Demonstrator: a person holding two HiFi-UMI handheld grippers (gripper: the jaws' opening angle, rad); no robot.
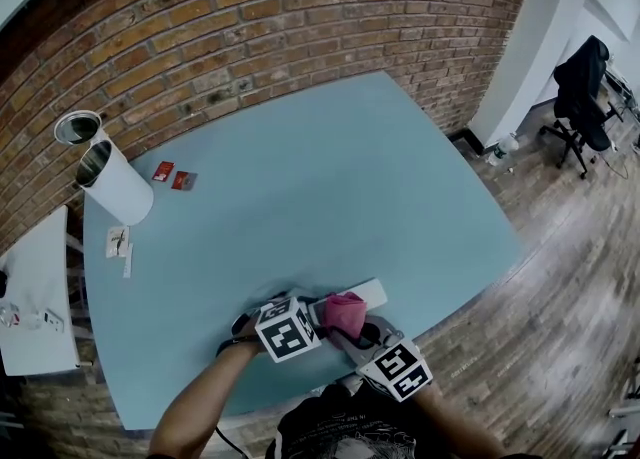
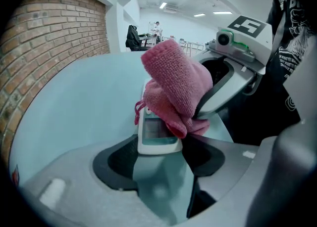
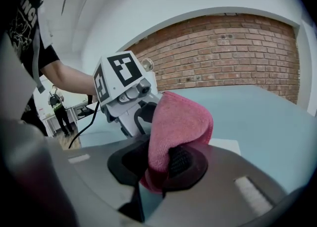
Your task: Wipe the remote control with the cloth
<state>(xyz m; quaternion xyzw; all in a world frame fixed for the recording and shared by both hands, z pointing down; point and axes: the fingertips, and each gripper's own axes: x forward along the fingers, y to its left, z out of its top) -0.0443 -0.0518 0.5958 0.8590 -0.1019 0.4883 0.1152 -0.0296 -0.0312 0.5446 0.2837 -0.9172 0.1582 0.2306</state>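
**White remote clamped near the table's front edge, pink cloth on top**

The remote control (image 2: 157,137) is a slim white bar with a greyish display window at its near end. It sits at the near part of the light blue table (image 1: 330,187), close to the person. The left gripper (image 2: 161,156) has its black pads closed against both sides of the display end. A pink, nubby cloth (image 3: 177,127), folded into a thick wad, lies over the remote just beyond the display. The remote's far end shows white past the cloth. The right gripper (image 3: 159,165) pinches the cloth's lower fold tightly between its jaws. A brick wall (image 1: 250,37) borders the table's far side.
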